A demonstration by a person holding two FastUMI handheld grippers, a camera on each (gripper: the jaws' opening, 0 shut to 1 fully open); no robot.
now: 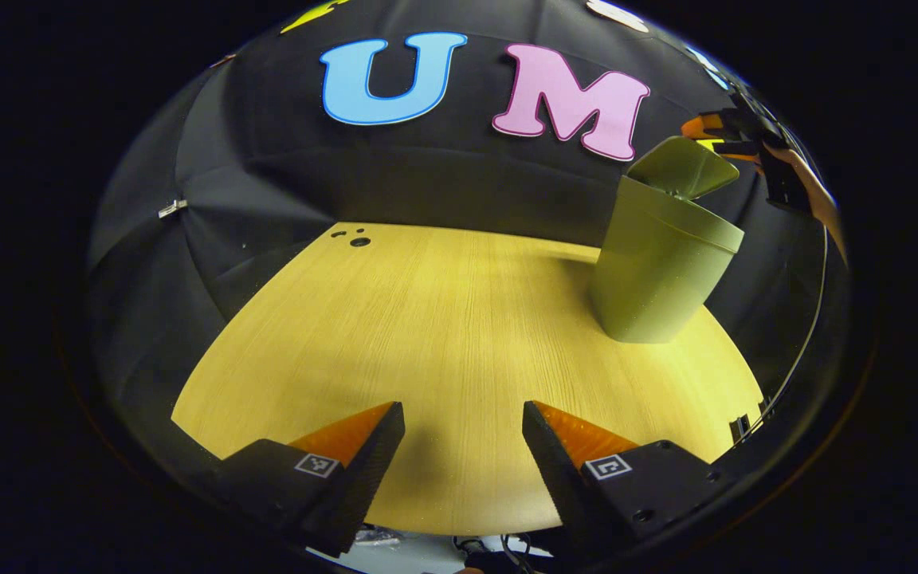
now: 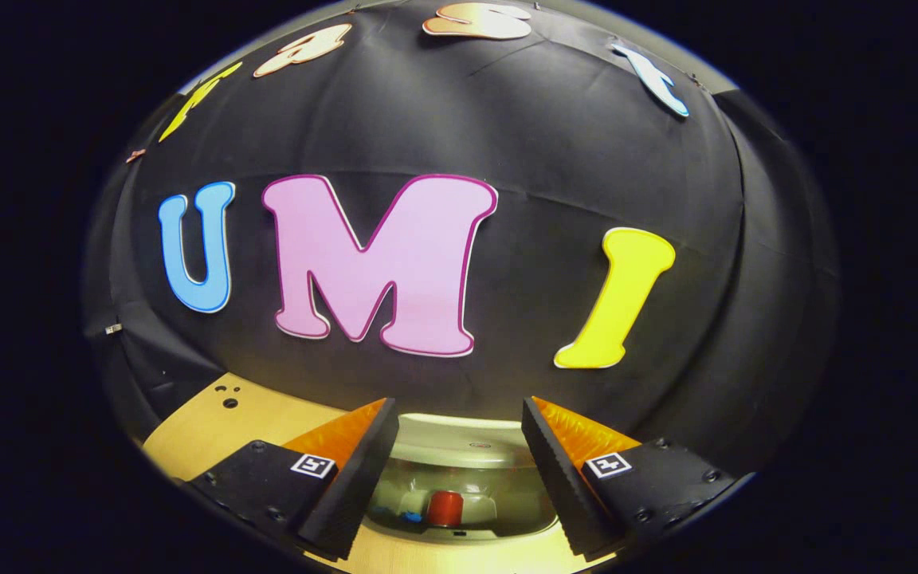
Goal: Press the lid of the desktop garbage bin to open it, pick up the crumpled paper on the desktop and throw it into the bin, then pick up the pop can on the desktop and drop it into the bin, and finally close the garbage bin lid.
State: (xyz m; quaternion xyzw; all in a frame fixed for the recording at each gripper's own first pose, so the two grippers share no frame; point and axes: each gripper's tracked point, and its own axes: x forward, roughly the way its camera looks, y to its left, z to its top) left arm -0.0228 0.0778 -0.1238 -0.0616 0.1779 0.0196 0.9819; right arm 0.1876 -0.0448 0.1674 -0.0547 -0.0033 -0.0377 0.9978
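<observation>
Above the garbage bin [image 2: 459, 478] our right claw [image 2: 459, 446] hangs wide open and holds nothing; below it we see the pop can [image 2: 445, 508] inside the bin. Our left claw [image 1: 463, 446] is also spread open and empty, low over the bare table [image 1: 427, 319], well apart from the bin, whose lid [image 1: 682, 166] stands open.

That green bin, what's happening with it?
A person is tidying a desk with a hand-held gripper in each hand. The green bin stands on the wooden table with its lid tipped open. The right hand-held gripper hovers open above the bin's mouth, where a red can already lies. The left hand-held gripper waits open over the table.
</observation>
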